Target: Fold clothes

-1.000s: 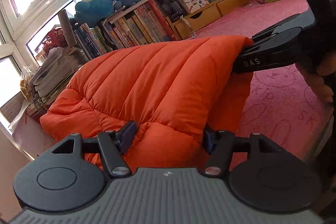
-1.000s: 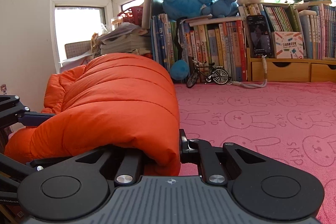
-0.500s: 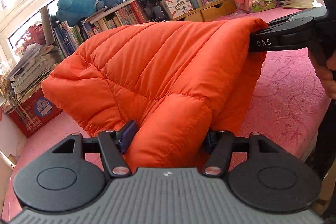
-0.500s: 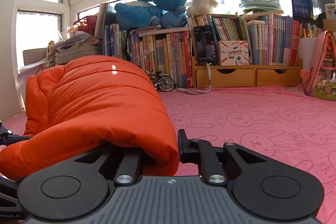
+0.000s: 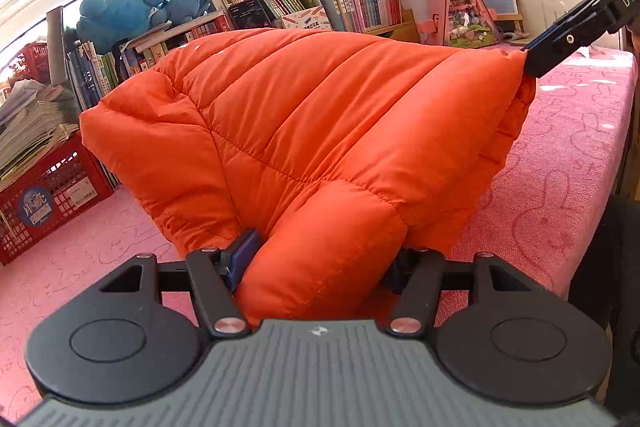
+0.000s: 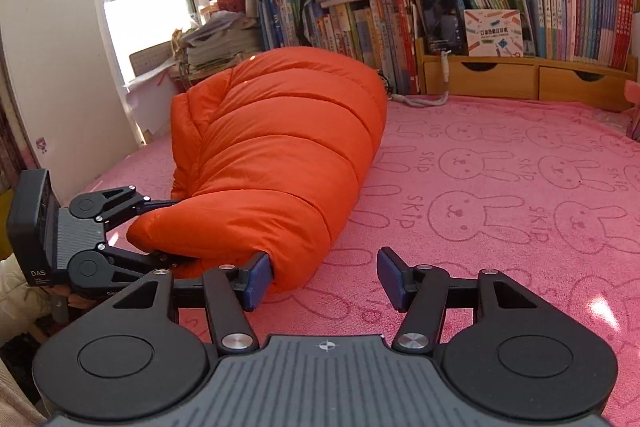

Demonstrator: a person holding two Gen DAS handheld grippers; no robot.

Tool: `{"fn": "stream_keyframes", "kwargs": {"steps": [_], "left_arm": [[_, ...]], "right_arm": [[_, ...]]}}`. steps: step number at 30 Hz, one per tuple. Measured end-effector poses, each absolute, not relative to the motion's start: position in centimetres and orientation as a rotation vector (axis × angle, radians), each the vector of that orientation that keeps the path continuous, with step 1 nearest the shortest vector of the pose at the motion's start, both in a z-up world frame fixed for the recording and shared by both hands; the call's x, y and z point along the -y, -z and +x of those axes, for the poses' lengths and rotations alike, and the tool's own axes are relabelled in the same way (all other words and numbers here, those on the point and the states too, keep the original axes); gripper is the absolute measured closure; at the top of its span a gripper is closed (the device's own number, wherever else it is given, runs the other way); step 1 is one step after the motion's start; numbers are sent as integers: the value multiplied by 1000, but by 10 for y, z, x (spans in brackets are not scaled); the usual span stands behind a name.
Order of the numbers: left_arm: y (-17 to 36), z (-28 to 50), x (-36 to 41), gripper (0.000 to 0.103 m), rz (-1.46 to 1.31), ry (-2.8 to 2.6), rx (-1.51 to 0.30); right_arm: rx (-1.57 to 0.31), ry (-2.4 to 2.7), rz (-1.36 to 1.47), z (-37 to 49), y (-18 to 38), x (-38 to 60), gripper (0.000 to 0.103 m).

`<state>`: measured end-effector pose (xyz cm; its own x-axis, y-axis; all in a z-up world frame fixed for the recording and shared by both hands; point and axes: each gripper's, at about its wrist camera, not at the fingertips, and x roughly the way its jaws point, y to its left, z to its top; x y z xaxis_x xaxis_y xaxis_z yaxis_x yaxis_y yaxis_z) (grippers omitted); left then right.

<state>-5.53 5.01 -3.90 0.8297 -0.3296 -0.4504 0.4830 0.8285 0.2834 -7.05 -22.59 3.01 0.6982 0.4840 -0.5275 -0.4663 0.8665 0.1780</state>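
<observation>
"What did the left wrist view show?"

"The left gripper [image 5: 320,261] had its fingers clamped on the near fold of the orange jacket [image 5: 320,115], which bulged over the pink cloth [image 5: 560,155]. The right gripper [image 5: 538,61] met its far right corner; I couldn't tell its grip from there."

"And the right wrist view?"

"Its fingers stood apart with nothing between them. The jacket lay left of the gap, brushing the left pad [image 6: 256,277], with its long axis running from near left to the far books. The left gripper was nearer, holding the near left end."
</observation>
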Motion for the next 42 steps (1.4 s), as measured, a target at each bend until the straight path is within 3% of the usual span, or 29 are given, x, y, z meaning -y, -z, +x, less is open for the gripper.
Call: {"fn": "stream_keyframes", "kwargs": {"steps": [1,3,7,8,9,10,11,12,19,31,42], "left_arm": [[39,-55,-51,43,398,446,-395],[39,-56,-51,43,398,449,-385],[39,-55,-53,43,385,457,-379],[39,-55,-54,43,382,459,-377],[39,-55,-54,43,379,460,-375],[40,-55,-55,43,376,461,-373],[40,-55,-55,43,369,462,-371],[40,-55,-57,43,360,464,-370],[42,-56,-65,40,298,472,-364],[46,-57,-75,39,238,520,-348],[29,-81,-117,41,79,561,-399]], "right_arm": [[-569,-540,-15,-70,-41,221,39],[-473,-548,-86,-65,-61,206,13],[-335,-635,-147,-32,-99,160,11],[-322,-646,-159,-22,-105,146,20],[-322,-651,-183,-12,-107,129,36],[-327,-652,-214,-1,-105,111,45],[-343,-650,-251,13,-101,89,61],[-368,-654,-281,25,-95,70,69],[-459,-633,-481,89,-37,-15,74],[-550,-638,-438,119,7,-4,75],[-402,-577,-536,101,28,-15,76]]}}
